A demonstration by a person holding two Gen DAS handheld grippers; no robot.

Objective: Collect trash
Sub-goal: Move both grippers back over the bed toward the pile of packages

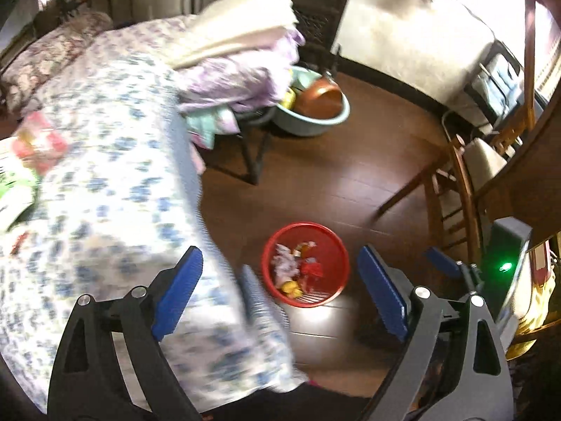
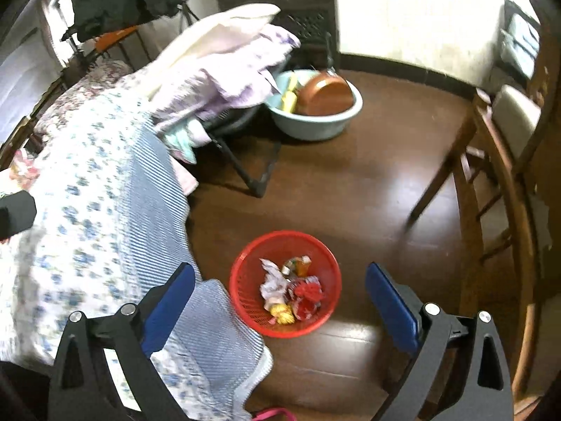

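A red mesh basket (image 1: 336, 245) stands on the dark wood floor beside the bed; it also shows in the right wrist view (image 2: 245, 280). It holds crumpled wrappers (image 2: 291, 291) in white, red, yellow and orange. My left gripper (image 1: 280, 294) is open and empty, above the bed edge and the basket. My right gripper (image 2: 280, 301) is open and empty, hovering over the basket. Red and green packets (image 1: 31, 154) lie on the bedspread at the far left.
A floral bedspread (image 1: 105, 175) covers the bed on the left, with folded blankets (image 2: 228, 52) piled on it. A pale blue basin (image 2: 315, 126) with a brown bowl stands on the floor behind. A wooden chair (image 2: 491, 193) is on the right.
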